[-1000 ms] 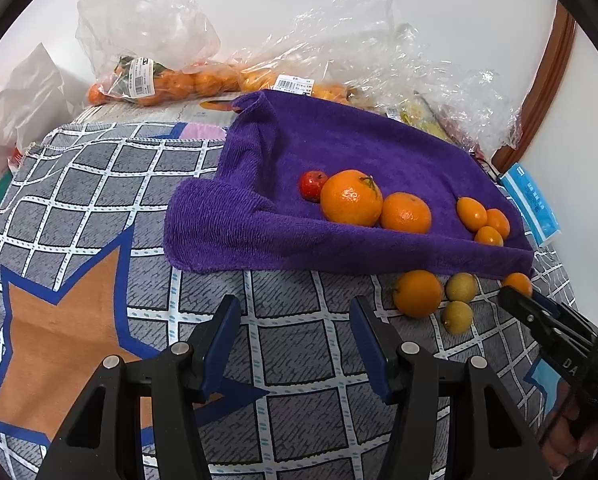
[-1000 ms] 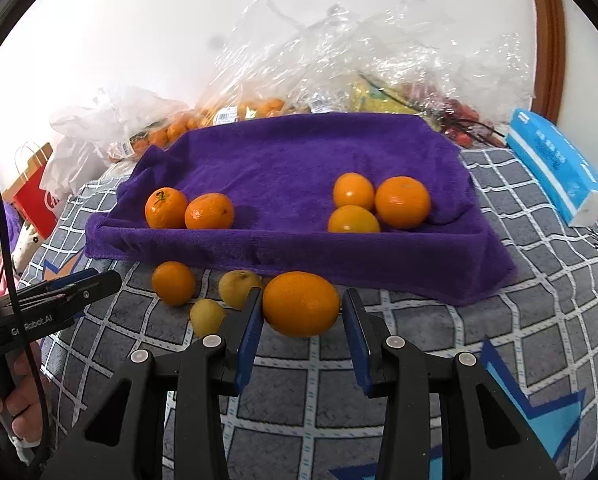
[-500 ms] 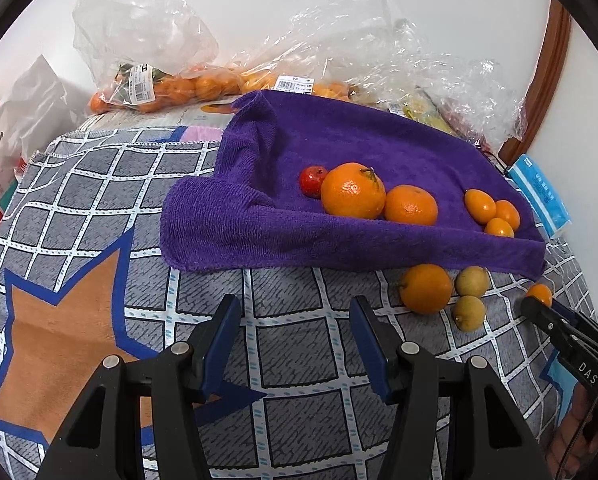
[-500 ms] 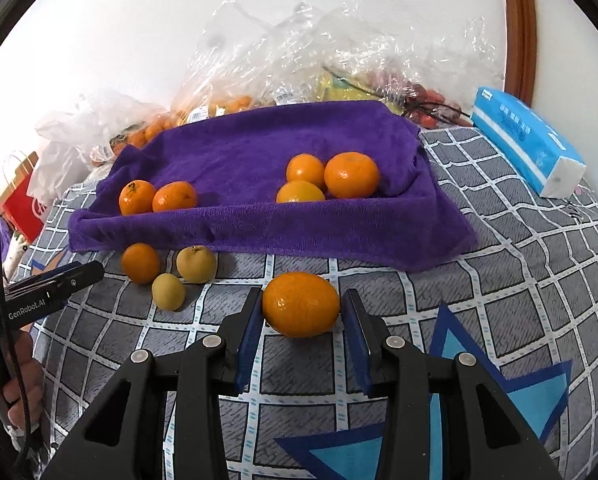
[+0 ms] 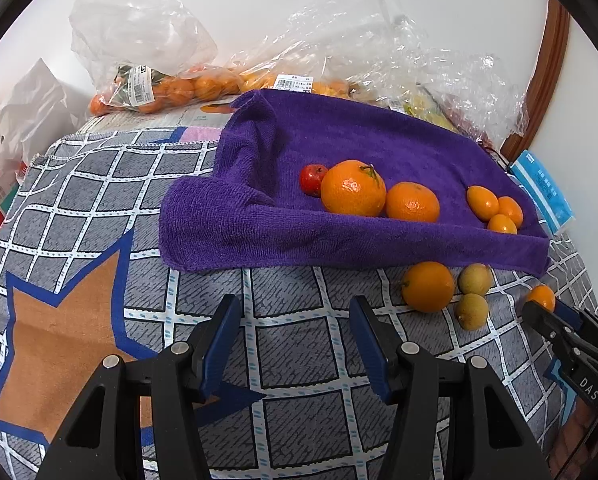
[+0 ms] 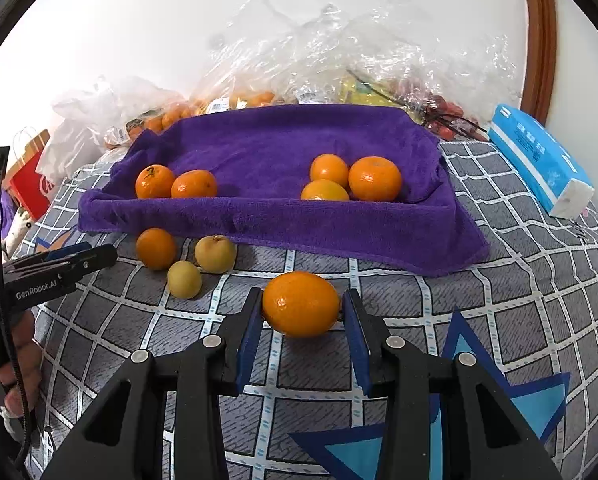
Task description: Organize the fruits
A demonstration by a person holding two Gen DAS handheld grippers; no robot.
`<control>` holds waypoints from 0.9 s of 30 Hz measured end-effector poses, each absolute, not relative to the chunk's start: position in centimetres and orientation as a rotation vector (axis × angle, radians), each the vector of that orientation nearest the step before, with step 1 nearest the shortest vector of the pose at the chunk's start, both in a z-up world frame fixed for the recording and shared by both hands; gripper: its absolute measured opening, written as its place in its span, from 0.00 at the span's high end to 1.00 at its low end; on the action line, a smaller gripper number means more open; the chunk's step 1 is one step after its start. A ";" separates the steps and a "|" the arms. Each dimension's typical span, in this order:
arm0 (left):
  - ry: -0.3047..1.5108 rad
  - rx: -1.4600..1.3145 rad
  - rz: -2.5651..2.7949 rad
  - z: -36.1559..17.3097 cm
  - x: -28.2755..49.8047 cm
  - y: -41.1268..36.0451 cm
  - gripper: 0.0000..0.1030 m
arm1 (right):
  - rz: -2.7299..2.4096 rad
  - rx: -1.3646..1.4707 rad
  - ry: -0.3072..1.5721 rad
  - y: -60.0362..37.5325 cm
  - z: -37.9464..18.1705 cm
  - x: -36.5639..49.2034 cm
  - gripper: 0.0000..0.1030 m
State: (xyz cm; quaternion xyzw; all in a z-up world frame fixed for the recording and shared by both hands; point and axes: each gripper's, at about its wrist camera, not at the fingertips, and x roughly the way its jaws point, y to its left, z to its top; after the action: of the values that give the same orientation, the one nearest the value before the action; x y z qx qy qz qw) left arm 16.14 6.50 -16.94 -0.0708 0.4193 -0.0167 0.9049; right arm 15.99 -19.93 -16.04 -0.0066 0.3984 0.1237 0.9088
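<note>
Left wrist view: left claw (image 5: 295,336) spread, holding nothing, above the checked cloth (image 5: 291,352). Purple towel (image 5: 339,148) at 12 o'clock carries oranges (image 5: 353,189); loose fruit (image 5: 427,286) at 2 o'clock.

Right wrist view: right claw (image 6: 301,322) pinching an orange (image 6: 301,304); towel (image 6: 267,148) at 12 o'clock, three loose fruits (image 6: 215,254) at 10 o'clock.

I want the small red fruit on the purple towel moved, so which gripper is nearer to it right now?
Left, likely. The left gripper sits empty in front of the towel, roughly facing the red fruit. The right gripper, off to the right, grips an orange.
</note>
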 end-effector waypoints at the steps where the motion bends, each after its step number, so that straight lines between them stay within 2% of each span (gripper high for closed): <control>1: 0.866 -0.152 -0.037 -16.9 16.1 6.6 0.47 | 0.254 -0.015 0.825 -19.9 -16.1 16.0 0.62; 27: 0.865 -0.140 -0.091 -16.7 15.7 5.9 0.45 | 0.239 -0.015 0.839 -20.1 -16.3 16.1 0.61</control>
State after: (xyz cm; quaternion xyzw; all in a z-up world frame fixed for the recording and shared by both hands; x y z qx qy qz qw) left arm 15.73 5.88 -16.74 -0.0680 0.4187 -0.0442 0.9045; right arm 16.14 -20.09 -16.32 -0.0075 0.4061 0.1158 0.9064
